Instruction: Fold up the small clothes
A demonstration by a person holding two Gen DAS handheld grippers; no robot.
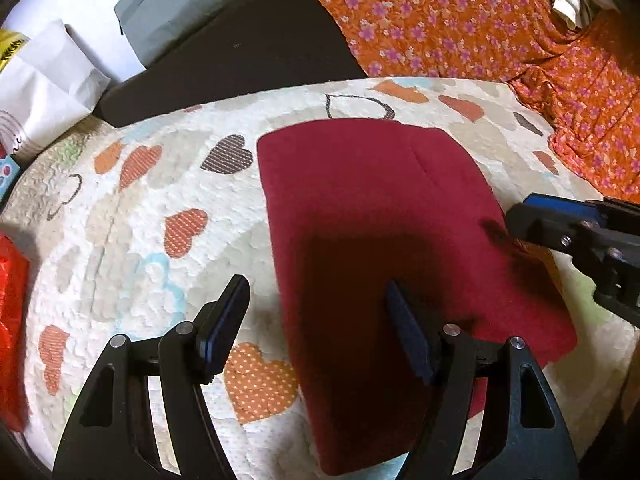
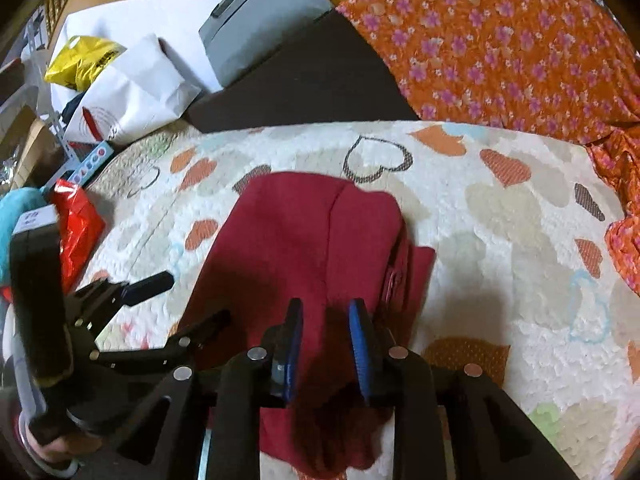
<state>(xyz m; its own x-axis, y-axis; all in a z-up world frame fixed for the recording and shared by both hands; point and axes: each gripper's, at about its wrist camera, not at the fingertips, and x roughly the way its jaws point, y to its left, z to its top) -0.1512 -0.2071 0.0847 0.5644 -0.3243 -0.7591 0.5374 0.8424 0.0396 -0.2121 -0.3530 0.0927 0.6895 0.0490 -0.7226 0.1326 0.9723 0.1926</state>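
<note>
Looking down, we see the red garment (image 1: 384, 216) folded on the heart-print quilt (image 1: 160, 216); our left gripper (image 1: 316, 320) gapes wide over its edge, our right gripper (image 2: 325, 340) narrowly parted above it

A heart-print quilt (image 1: 152, 216) lies beside an orange floral cloth (image 1: 440, 20) and a white paper bag (image 2: 136, 92).

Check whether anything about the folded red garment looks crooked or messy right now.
Mostly neat, but the red garment is not square: in the right wrist view a lower layer pokes out past its right edge, so the edges are misaligned. Both the left gripper and right gripper are open above it.
</note>
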